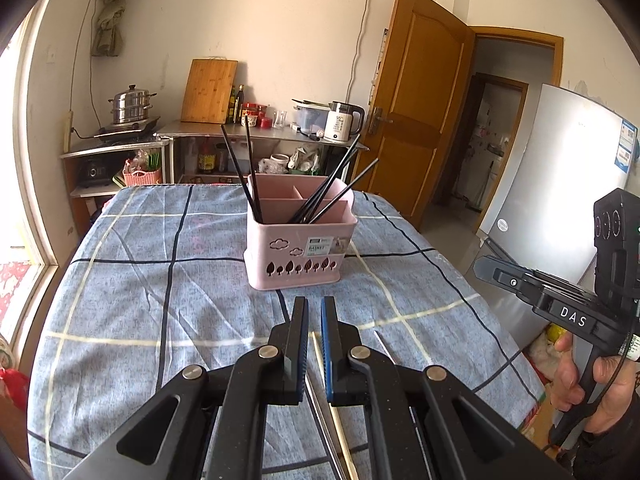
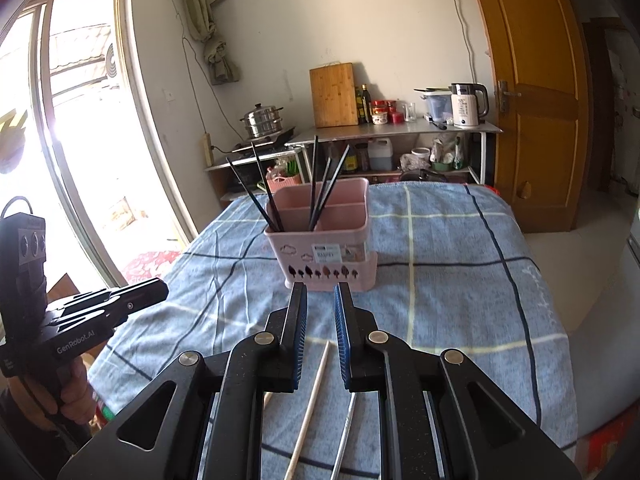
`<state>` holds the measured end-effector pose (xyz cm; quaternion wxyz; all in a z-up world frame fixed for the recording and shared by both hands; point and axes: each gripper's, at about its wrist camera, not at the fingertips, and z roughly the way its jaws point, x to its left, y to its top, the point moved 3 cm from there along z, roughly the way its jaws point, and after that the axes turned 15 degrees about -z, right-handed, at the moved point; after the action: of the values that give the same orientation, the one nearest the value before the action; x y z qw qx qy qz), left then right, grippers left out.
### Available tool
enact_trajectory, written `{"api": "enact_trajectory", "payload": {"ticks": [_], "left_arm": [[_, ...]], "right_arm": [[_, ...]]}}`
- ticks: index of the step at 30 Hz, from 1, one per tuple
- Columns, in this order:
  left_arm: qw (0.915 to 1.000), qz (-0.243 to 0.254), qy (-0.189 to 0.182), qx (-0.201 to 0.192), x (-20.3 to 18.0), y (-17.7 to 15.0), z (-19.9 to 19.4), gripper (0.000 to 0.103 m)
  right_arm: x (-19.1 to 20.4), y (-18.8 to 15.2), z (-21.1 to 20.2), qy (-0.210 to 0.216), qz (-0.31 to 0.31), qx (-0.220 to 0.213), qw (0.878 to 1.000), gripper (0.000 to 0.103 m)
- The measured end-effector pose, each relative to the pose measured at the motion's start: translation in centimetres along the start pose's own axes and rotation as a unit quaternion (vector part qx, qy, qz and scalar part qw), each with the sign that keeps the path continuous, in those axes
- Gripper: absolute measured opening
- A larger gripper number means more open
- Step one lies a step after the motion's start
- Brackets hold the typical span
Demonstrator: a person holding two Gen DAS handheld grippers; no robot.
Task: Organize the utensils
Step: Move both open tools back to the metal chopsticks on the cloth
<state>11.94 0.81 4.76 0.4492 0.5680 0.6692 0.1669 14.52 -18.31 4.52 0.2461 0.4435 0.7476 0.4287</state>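
Checked tablecloth point(image 2: 440, 280), chopsticks point(image 2: 312, 396) beneath right tool point(image 2: 320, 300)

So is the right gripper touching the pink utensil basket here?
Apart. The right wrist view shows blue tablecloth between the right gripper fingertips and the pink basket.

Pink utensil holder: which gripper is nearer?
Right, narrowly. The right gripper visually reaches the pink utensil holder at its base; the left gripper stops short, cloth showing between.
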Motion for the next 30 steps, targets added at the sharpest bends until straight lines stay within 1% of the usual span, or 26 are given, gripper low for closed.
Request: {"api": "enact_trajectory", "payload": {"ticks": [6, 13, 20, 24, 30], "left_arm": [[1.0000, 0.001, -0.003, 0.004, 0.1, -1.3, -0.3, 0.005], [0.9999, 0.002, 0.001, 0.015, 0.2, -2.1, 0.5, 0.005], [0.9988, -0.005, 0.017, 0.045, 1.1, -3.1, 3.0, 0.006], [0.9975, -0.009, 0.027, 0.065, 1.6, -3.9, 4.8, 0.015], [0.9942, -0.018, 0.046, 0.096, 2.7, -4.9, 7.9, 0.016]], "right_arm": [[-0.2, -1.5, -0.2, -0.001, 0.009, 0.008, 1.000, 0.014], [-0.1, -2.3, 0.5, -0.001, 0.010, 0.019, 1.000, 0.014], [-0.3, -3.4, 1.9, 0.004, 0.013, 0.039, 0.999, 0.014], [-0.4, -4.4, 3.2, 0.008, 0.017, 0.060, 0.998, 0.014], [-0.6, -6.1, 5.5, 0.010, 0.022, 0.096, 0.995, 0.014]]}}
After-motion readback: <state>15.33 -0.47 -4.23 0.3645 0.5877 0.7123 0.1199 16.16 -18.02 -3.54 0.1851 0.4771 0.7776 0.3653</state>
